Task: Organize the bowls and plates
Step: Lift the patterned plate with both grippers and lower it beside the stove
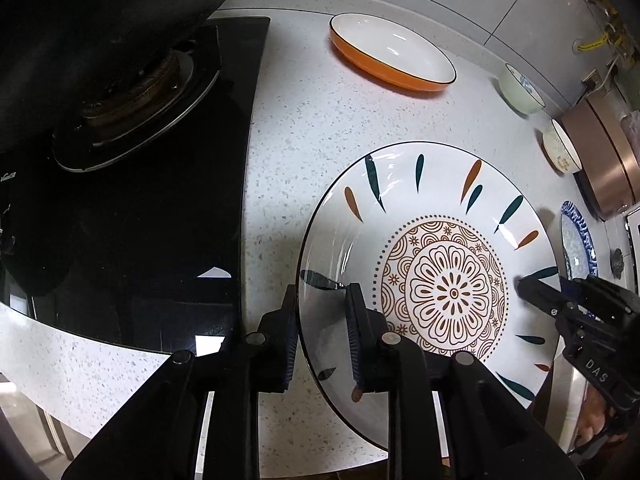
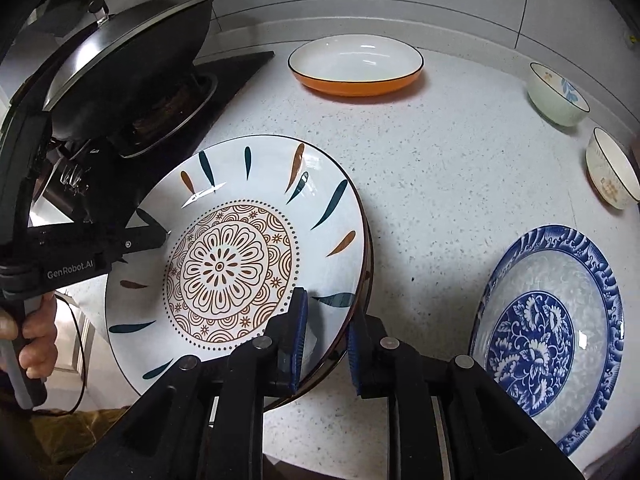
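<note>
A white plate with a brown flower pattern and teal and orange leaves (image 1: 440,240) (image 2: 248,208) sits over the speckled counter, tilted. My left gripper (image 1: 322,332) straddles its left rim, one finger inside and one outside. My right gripper (image 2: 326,344) straddles its right rim the same way. The left gripper also shows at the plate's far edge in the right wrist view (image 2: 160,236), and the right gripper in the left wrist view (image 1: 532,288). An orange dish with a white inside (image 1: 392,52) (image 2: 356,62) lies at the back.
A blue-and-white plate (image 2: 548,328) (image 1: 578,240) lies at the right. Two small bowls (image 2: 558,94) (image 2: 610,168) stand at the far right. A black stove top (image 1: 140,200) with a lidded wok (image 2: 120,60) is at the left. A copper pot (image 1: 600,160) stands by the wall.
</note>
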Motion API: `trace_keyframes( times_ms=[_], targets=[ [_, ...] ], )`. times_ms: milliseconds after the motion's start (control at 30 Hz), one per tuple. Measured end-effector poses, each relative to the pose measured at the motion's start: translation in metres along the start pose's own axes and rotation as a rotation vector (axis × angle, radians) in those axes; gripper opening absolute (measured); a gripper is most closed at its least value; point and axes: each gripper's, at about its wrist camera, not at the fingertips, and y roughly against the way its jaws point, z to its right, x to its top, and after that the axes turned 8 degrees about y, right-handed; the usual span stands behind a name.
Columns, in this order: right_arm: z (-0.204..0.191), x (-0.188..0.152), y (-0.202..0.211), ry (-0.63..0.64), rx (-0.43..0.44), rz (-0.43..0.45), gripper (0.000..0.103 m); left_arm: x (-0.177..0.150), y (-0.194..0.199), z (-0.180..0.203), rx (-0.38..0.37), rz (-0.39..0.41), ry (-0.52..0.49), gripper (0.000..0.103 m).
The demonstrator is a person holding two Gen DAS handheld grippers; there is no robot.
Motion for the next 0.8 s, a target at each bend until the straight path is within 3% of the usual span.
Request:
trace_keyframes(
  times_ms=[100,233,333,800],
  targets=[
    [0.003,0.007,0.001,-0.008,0.001,-0.014,0.018,0.0,-0.003,0.003,0.001,-0.011,-0.002,0.018],
    [0.004,0.011,0.002,0.0,-0.074,-0.032,0.021,0.001,-0.006,0.006,0.009,-0.012,-0.007,0.019],
    [0.007,0.01,-0.003,-0.013,-0.061,-0.042,0.021,0.003,-0.009,0.008,0.022,-0.007,-0.012,0.02],
    [-0.006,0.015,0.015,-0.011,-0.094,0.025,0.031,0.008,0.001,-0.001,0.012,0.018,-0.002,0.02]
  ],
)
